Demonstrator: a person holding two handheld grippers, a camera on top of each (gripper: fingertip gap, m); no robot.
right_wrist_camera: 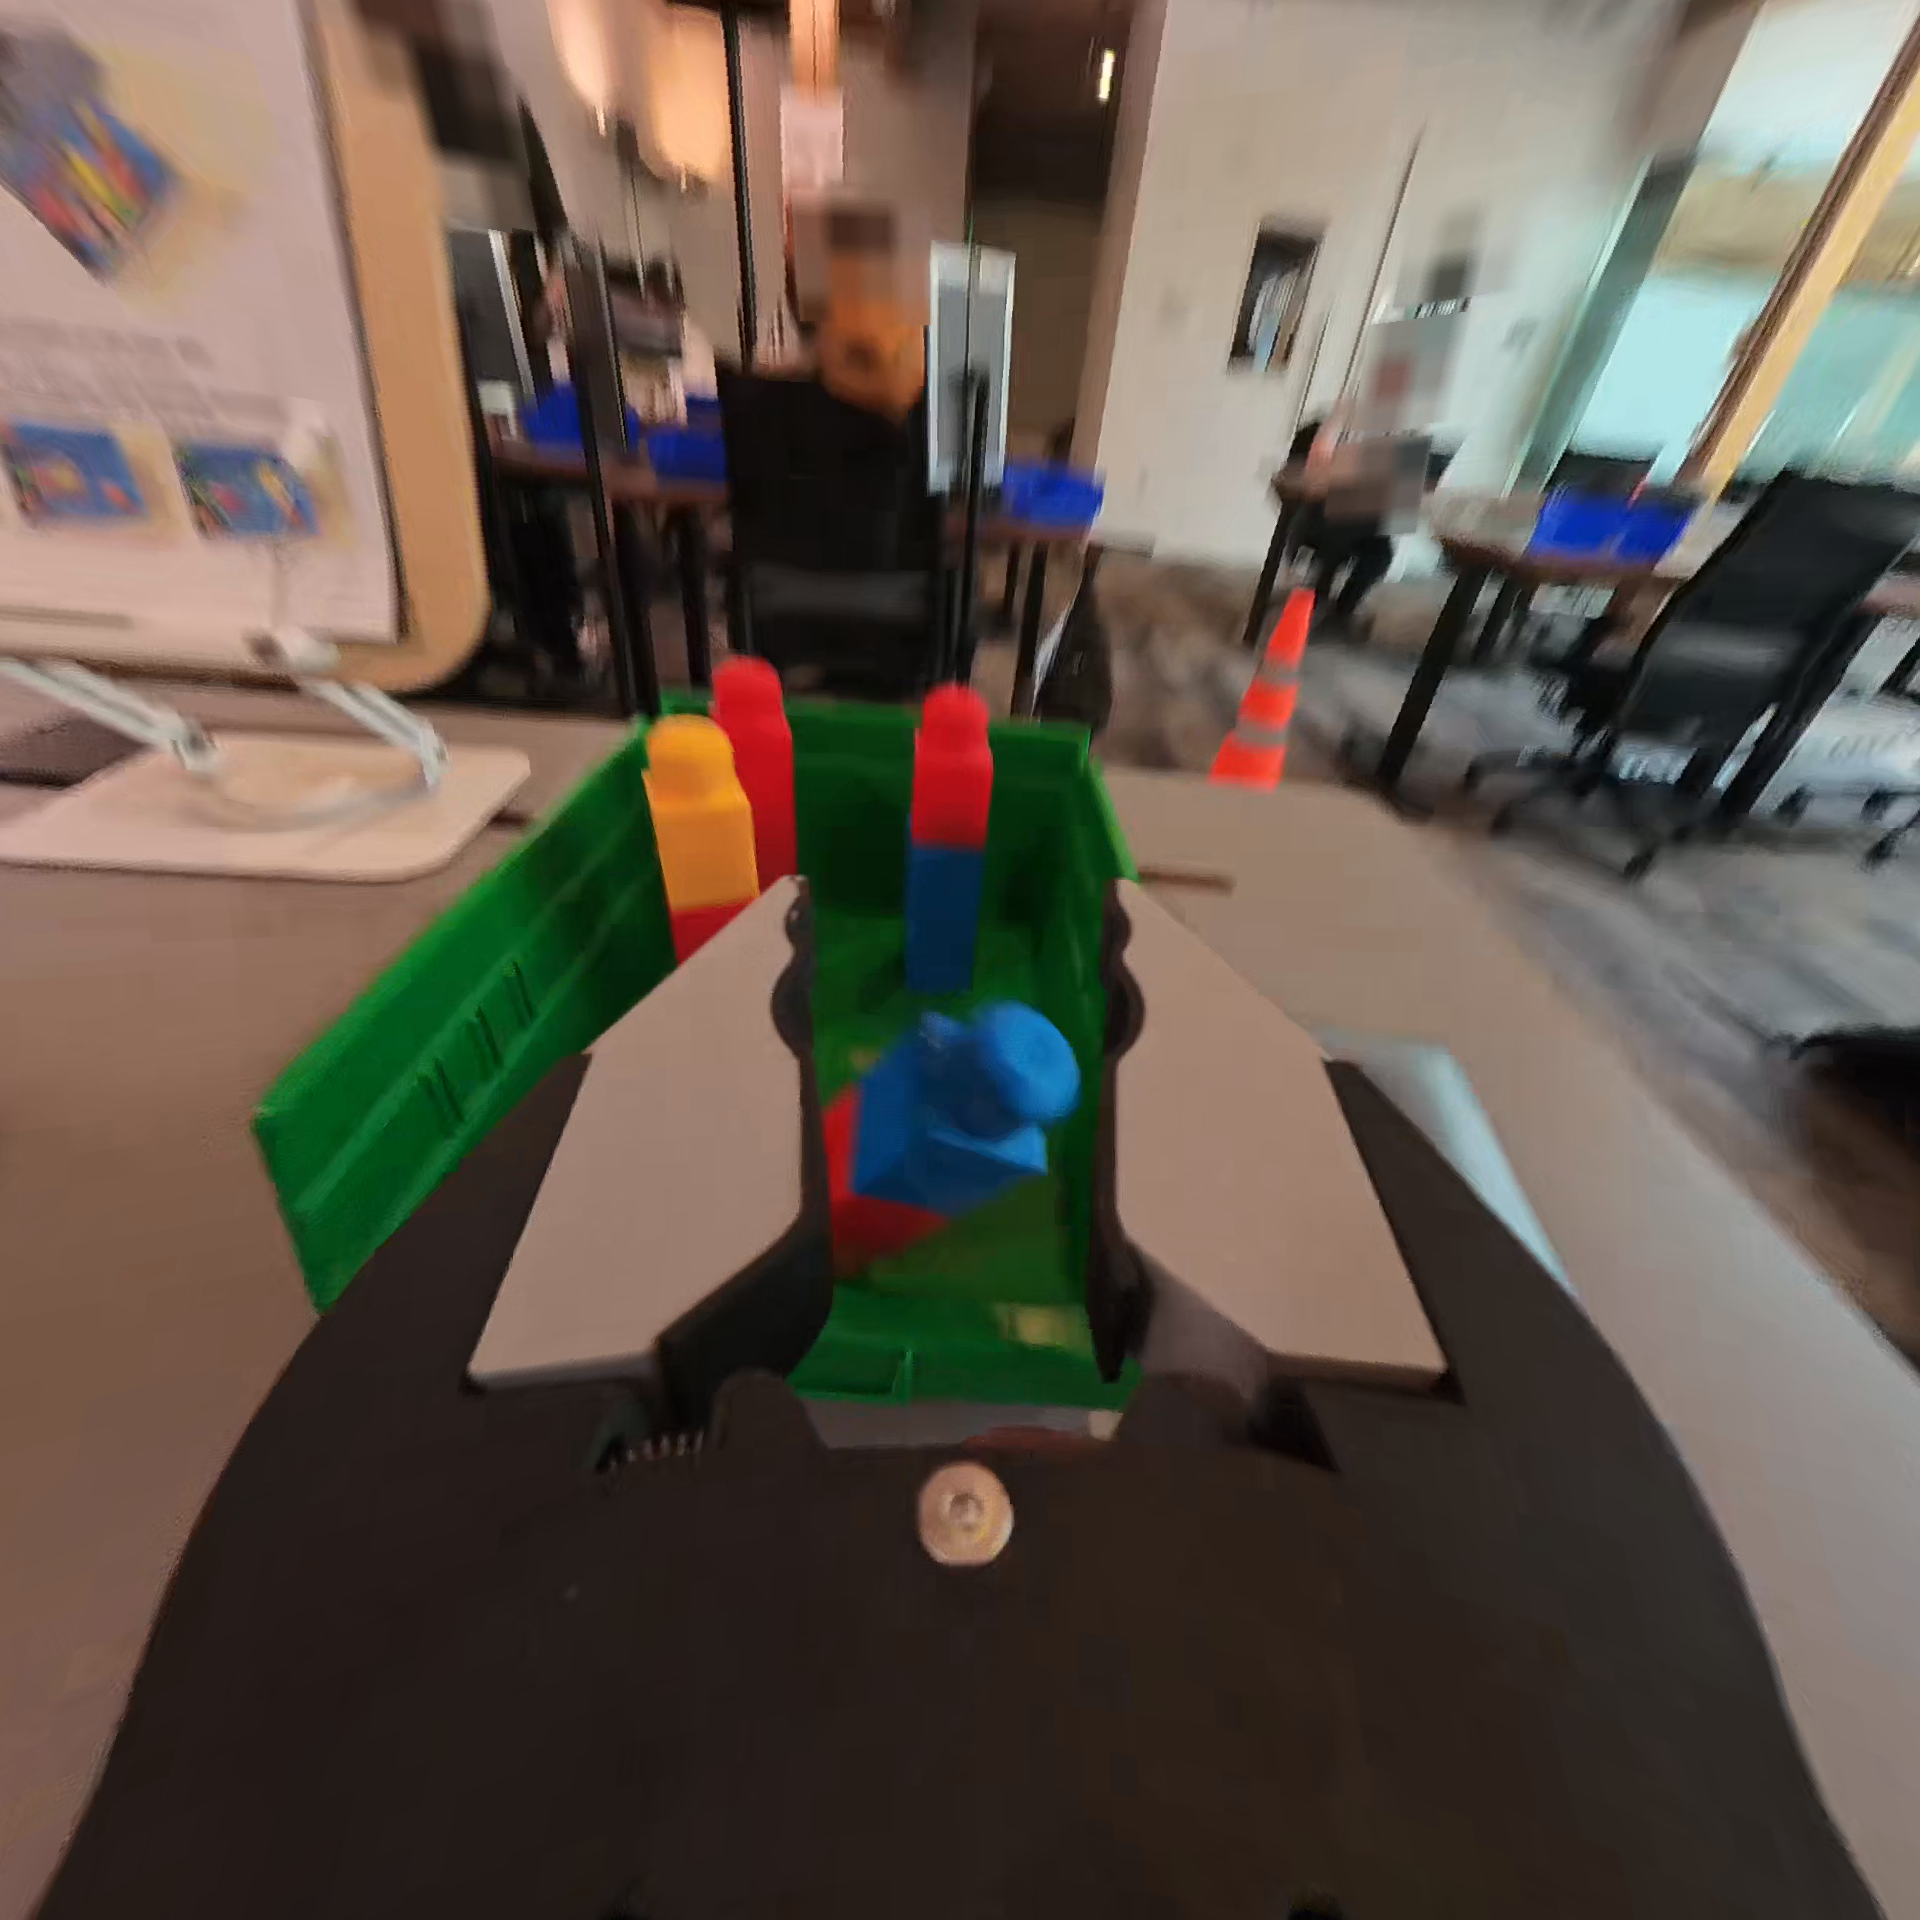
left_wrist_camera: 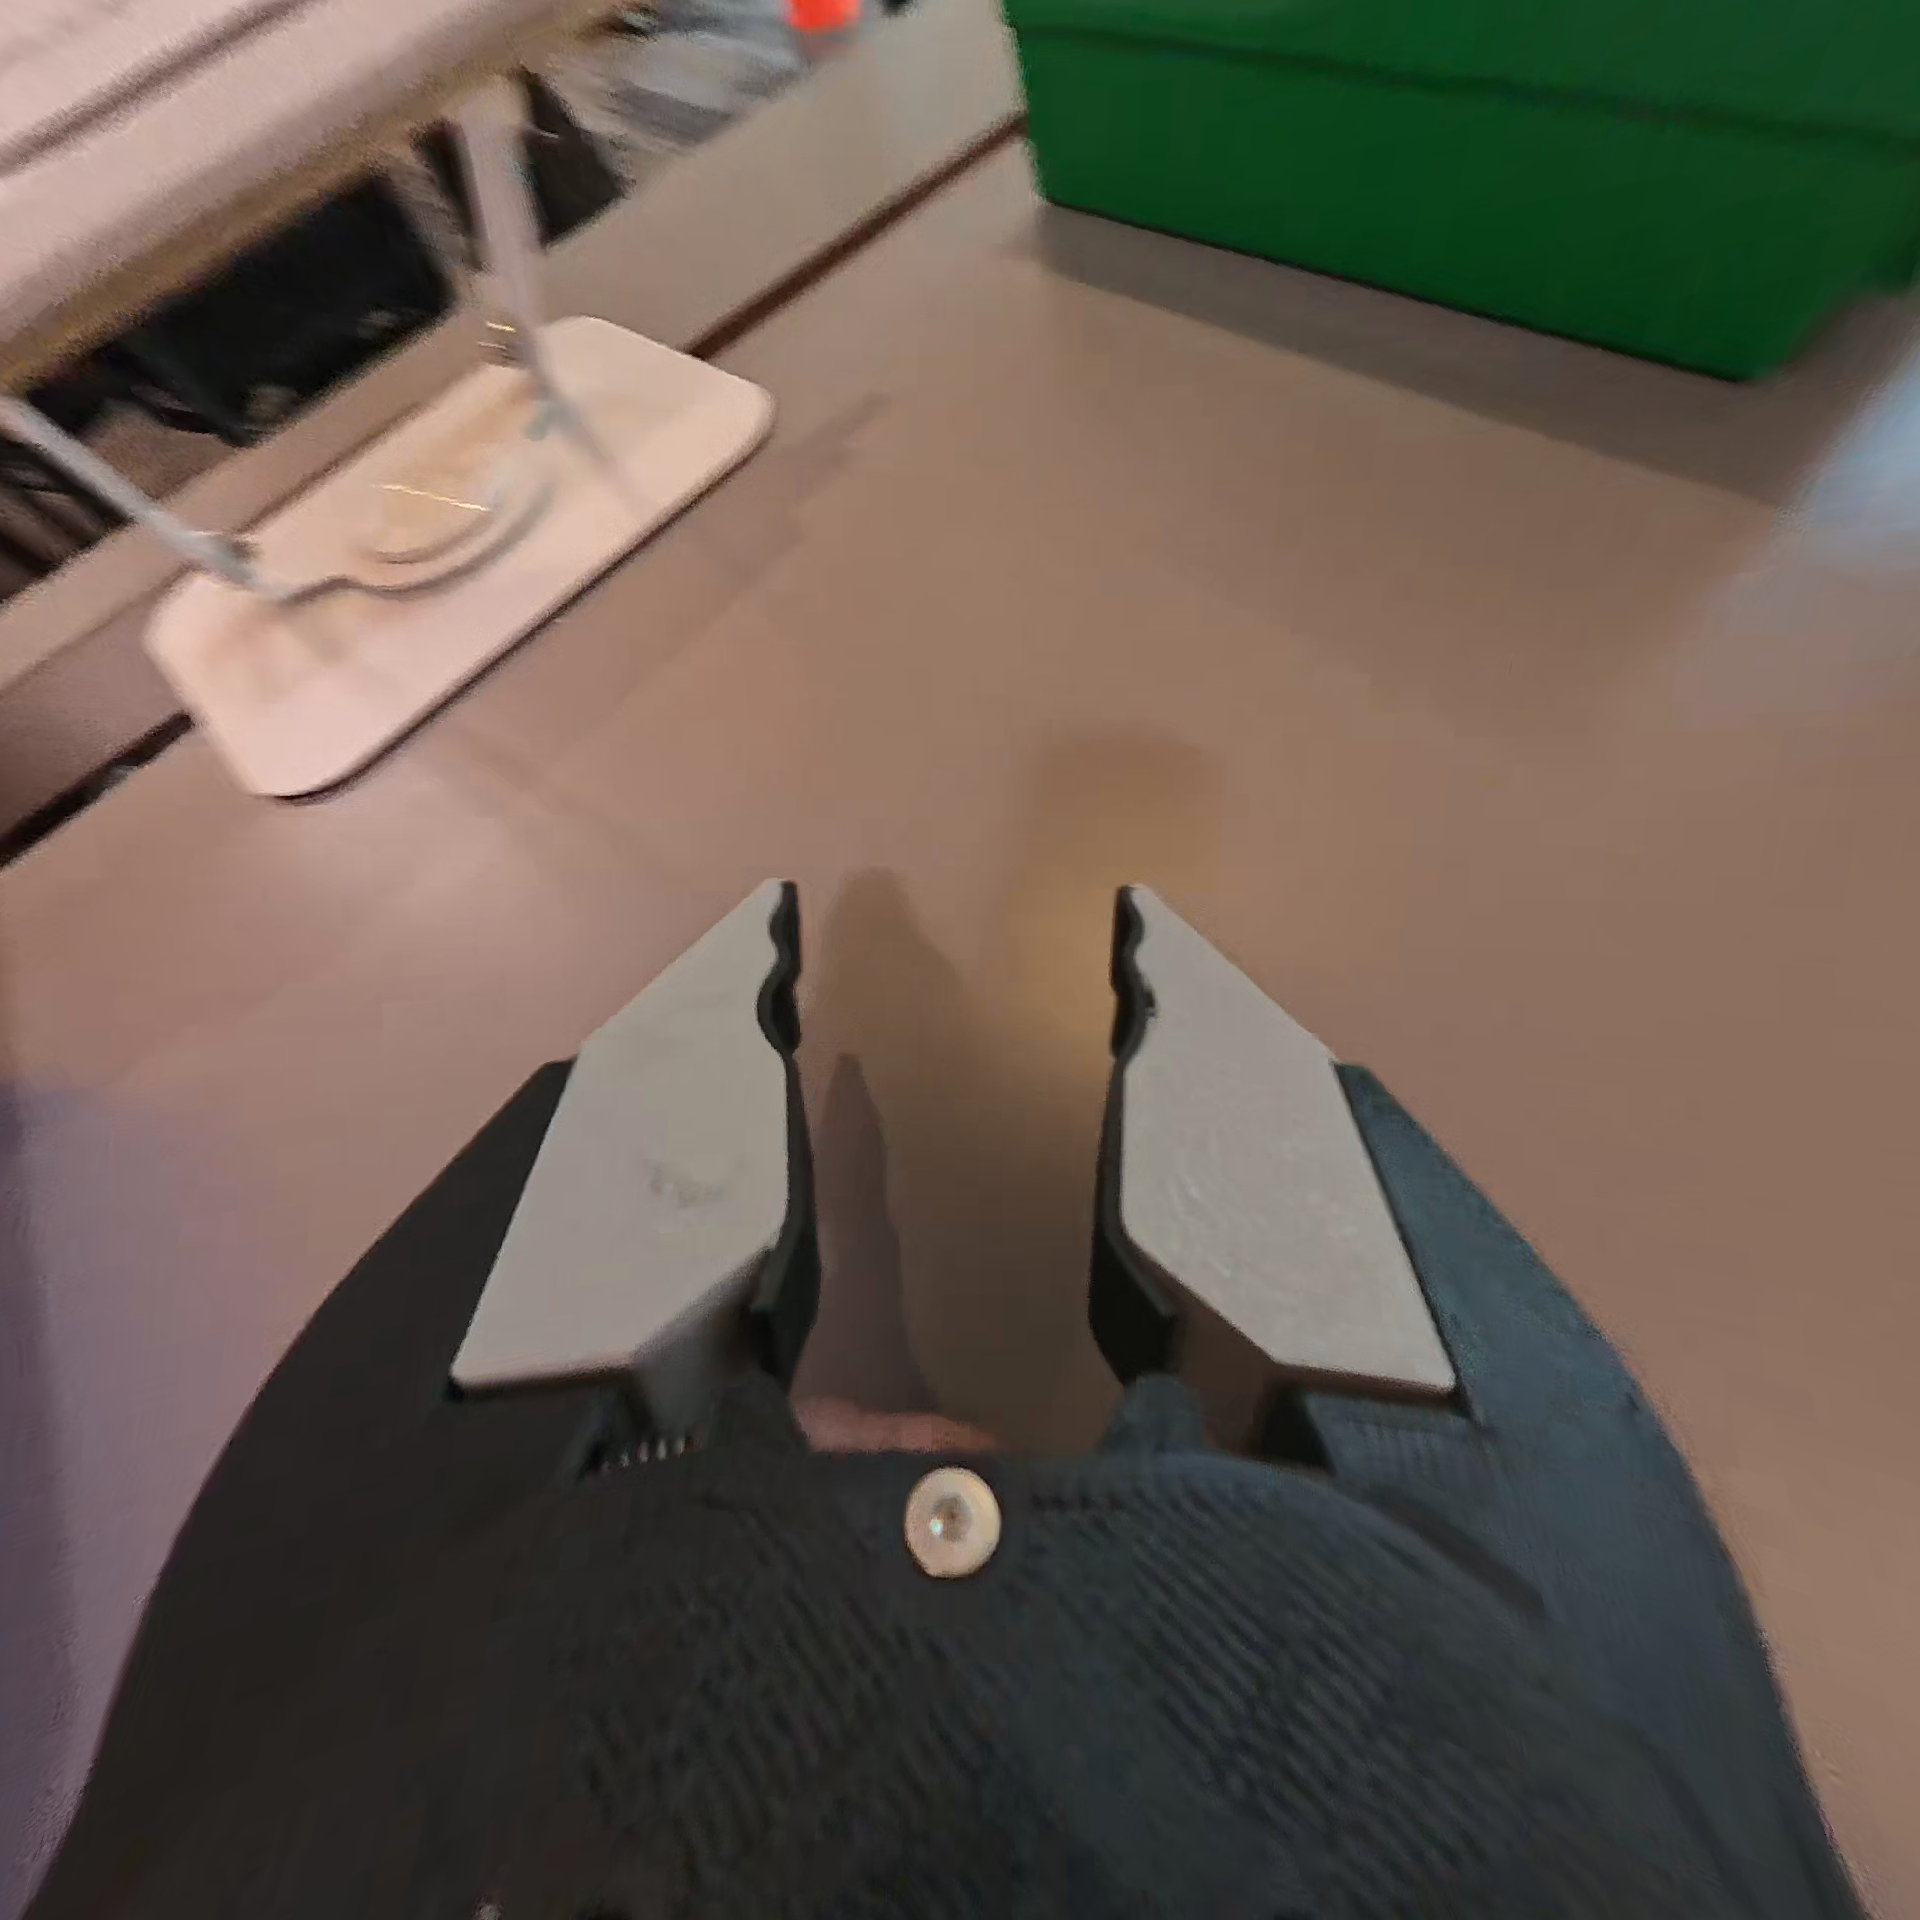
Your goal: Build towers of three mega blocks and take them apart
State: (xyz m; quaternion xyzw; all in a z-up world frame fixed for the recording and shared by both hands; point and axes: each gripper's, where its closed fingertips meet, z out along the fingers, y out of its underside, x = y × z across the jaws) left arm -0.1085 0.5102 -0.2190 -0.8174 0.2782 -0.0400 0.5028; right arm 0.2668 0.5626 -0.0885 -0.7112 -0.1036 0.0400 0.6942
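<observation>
In the right wrist view my right gripper (right_wrist_camera: 956, 904) is open above a green bin (right_wrist_camera: 457, 1039). A blue mega block (right_wrist_camera: 961, 1112) lies tilted between the fingers with a gap to each pad, so it is not gripped. It rests over a red block (right_wrist_camera: 873, 1216) on the bin floor. In the bin stand a yellow-on-red stack (right_wrist_camera: 698, 831), a red block (right_wrist_camera: 756, 748) behind it, and a red-on-blue stack (right_wrist_camera: 948, 842). In the left wrist view my left gripper (left_wrist_camera: 956, 904) is open and empty over the brown table (left_wrist_camera: 1247, 623). The green bin (left_wrist_camera: 1455, 156) is at the far right.
A white stand base (left_wrist_camera: 468, 540) with metal legs sits at the left of the table; it also shows in the right wrist view (right_wrist_camera: 260, 810). Beyond the table are an orange cone (right_wrist_camera: 1268, 707), black chairs, tables with blue bins and a person. Spacing between my two grippers at the tips: around 40 cm. The left gripper is farther from the yellow-on-red stack (right_wrist_camera: 698, 831), some 30 cm, than the right, some 15 cm.
</observation>
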